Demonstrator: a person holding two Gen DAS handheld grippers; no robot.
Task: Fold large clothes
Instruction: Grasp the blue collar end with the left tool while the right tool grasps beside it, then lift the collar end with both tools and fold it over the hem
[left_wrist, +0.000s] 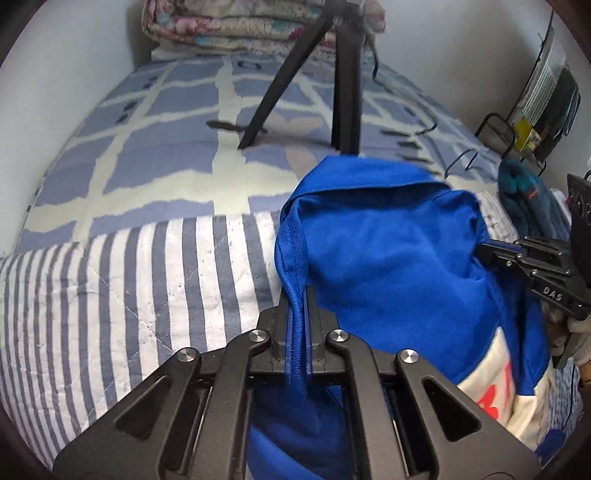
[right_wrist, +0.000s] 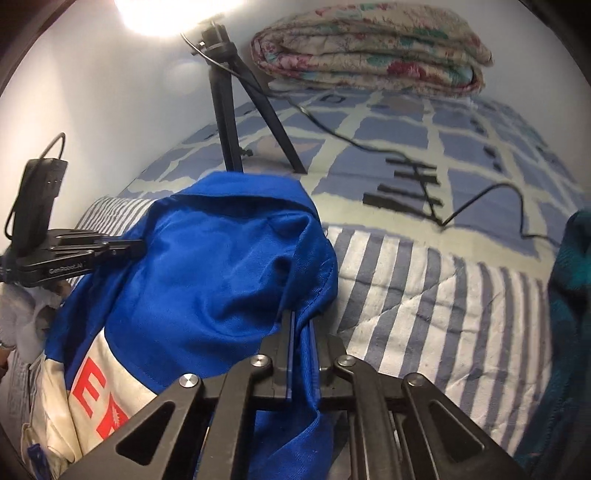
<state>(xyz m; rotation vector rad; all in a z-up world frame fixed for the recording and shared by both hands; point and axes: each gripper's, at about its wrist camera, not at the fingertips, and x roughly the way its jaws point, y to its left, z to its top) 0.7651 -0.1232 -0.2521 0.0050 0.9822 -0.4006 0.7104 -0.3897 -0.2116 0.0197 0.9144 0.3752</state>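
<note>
A bright blue garment (left_wrist: 388, 258) with a white panel and red lettering (left_wrist: 495, 391) is bunched up over a striped quilt on a bed. My left gripper (left_wrist: 297, 295) is shut on a hemmed edge of the blue cloth, which runs between its jaws. My right gripper (right_wrist: 301, 325) is shut on another fold of the same blue garment (right_wrist: 221, 266). In each wrist view the other gripper appears at the side, the right gripper (left_wrist: 491, 253) and the left gripper (right_wrist: 133, 245), each pinching the garment's opposite edge. The white panel with red letters (right_wrist: 96, 398) hangs at the lower left.
A black tripod (left_wrist: 343, 85) stands on the blue-and-cream checked bedspread (left_wrist: 166, 155) just beyond the garment, with a cable (right_wrist: 480, 199) trailing across. A folded floral quilt (right_wrist: 369, 48) lies at the far end. A teal garment (right_wrist: 572, 332) is at the right. White walls border the bed.
</note>
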